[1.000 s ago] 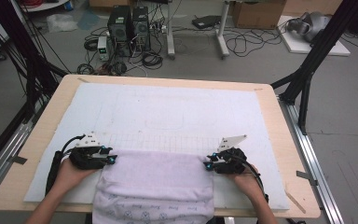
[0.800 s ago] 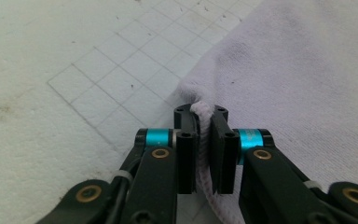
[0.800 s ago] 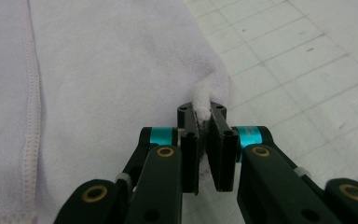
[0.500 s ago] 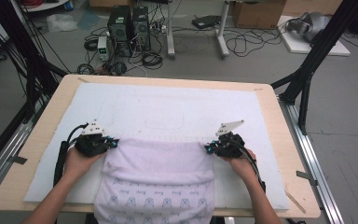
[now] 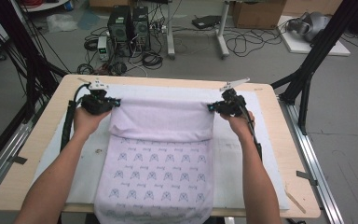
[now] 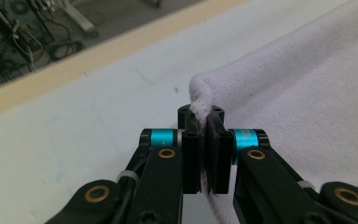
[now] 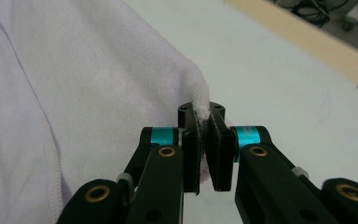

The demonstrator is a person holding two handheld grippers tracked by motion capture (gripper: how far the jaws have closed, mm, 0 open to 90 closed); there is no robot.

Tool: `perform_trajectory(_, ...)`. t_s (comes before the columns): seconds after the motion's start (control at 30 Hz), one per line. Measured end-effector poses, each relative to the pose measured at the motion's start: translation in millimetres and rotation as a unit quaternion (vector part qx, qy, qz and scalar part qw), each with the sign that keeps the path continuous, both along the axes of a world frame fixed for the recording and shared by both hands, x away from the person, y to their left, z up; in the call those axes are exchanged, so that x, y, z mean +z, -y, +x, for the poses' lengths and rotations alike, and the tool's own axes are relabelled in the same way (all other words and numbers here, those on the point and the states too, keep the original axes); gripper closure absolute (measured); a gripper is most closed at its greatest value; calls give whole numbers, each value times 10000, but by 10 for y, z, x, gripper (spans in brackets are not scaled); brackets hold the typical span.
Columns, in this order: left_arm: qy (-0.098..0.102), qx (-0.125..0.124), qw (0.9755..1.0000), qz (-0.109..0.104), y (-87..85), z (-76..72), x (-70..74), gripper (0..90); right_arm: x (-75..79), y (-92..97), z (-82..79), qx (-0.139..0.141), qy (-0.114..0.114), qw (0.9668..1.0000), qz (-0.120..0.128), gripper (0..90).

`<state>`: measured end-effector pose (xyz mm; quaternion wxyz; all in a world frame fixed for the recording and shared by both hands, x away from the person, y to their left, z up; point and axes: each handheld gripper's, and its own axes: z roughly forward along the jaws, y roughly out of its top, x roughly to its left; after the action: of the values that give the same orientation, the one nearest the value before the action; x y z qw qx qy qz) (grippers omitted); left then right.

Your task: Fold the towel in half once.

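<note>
Pinching cloth (image 6: 307, 93) between tool (image 6: 204, 135) pads

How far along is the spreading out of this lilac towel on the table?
Done: both corners are pinched, one in the left gripper, one in the right gripper, and the patterned towel partly lies on the white mat. In hand: its far edge is held up, fold sagging. Left: probably laying that edge flat; the near end overhangs the table.

Even, soft indoor light, no glare.
The high view is slightly soft; both gripper views blur toward the background, shadows faint.
</note>
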<state>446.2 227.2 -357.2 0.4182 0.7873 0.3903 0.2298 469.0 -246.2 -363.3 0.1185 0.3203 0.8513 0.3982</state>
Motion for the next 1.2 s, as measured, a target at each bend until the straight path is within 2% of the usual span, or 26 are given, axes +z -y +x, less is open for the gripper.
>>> perform_trajectory(0.03,22,-24,10000,-18,-11,8,27,858,53,0,24,-4,14,10000,48,856)
perform_trajectory(0.07,-38,-39,10000,-56,-24,18,25,855,71,-3,37,-10,16,10000,93,852)
perform_trajectory(0.1,-117,-76,9999,-40,-39,23,3,791,58,-17,47,10,25,9999,112,838)
perform_trajectory(0.13,-203,-65,9998,-16,-56,24,-27,725,-25,-32,40,-3,-80,9999,148,779)
perform_trajectory(0.17,-294,-42,9995,-41,-74,13,-66,725,-25,-32,40,-3,-80,9999,148,779)
perform_trajectory(0.23,-350,-25,9994,3,-101,-39,-143,633,-187,-52,-31,13,-234,9996,171,695)
perform_trajectory(0.33,-380,-140,9992,-8,-135,-152,-234,605,-264,-61,-102,40,-275,9995,153,658)
perform_trajectory(0.37,-378,-182,9991,0,-147,-193,-261,587,-306,-53,-186,62,-274,9994,225,619)
perform_trajectory(0.4,-402,-206,9990,3,-155,-231,-290,587,-306,-53,-186,62,-274,9994,225,619)
perform_trajectory(0.47,-484,-330,9983,-35,-172,-294,-348,555,-342,-29,-287,41,-307,9993,190,555)
perform_trajectory(0.5,-535,-379,9978,-42,-168,-326,-374,555,-342,-29,-287,41,-307,9993,190,555)
perform_trajectory(0.53,-506,-431,9978,-50,-172,-366,-398,538,-346,7,-351,-13,-293,9995,153,544)
perform_trajectory(0.57,-501,-499,9975,-79,-175,-400,-420,535,-355,29,-384,27,-302,9992,256,545)
perform_trajectory(0.63,-584,-615,9963,-157,-172,-459,-463,529,-366,39,-424,58,-331,9990,296,543)
perform_trajectory(0.7,-595,-731,9954,-165,-167,-516,-504,517,-411,29,-496,264,-376,9983,355,539)
perform_trajectory(0.73,-624,-799,9946,-204,-166,-541,-524,499,-456,-9,-567,409,-429,9980,235,526)
perform_trajectory(0.9,-785,-1029,9913,-247,-134,-642,-622,460,-551,-43,-653,533,-511,9972,119,506)
perform_trajectory(0.97,-843,-1111,9900,-205,-118,-659,-657,476,-637,-42,-678,544,-621,9966,19,515)
perform_trajectory(1.03,-889,-1201,9887,-154,-100,-667,-691,550,-664,-41,-685,542,-637,9965,23,536)
perform_trajectory(1.07,-901,-1242,9881,-65,-87,-669,-708,550,-686,-38,-695,547,-682,9962,47,578)
perform_trajectory(1.13,-926,-1268,9876,59,-59,-668,-737,605,-724,-40,-709,596,-708,9957,28,654)
perform_trajectory(1.2,-885,-1354,9868,120,-44,-674,-749,758,-735,-42,-727,648,-727,9952,49,743)
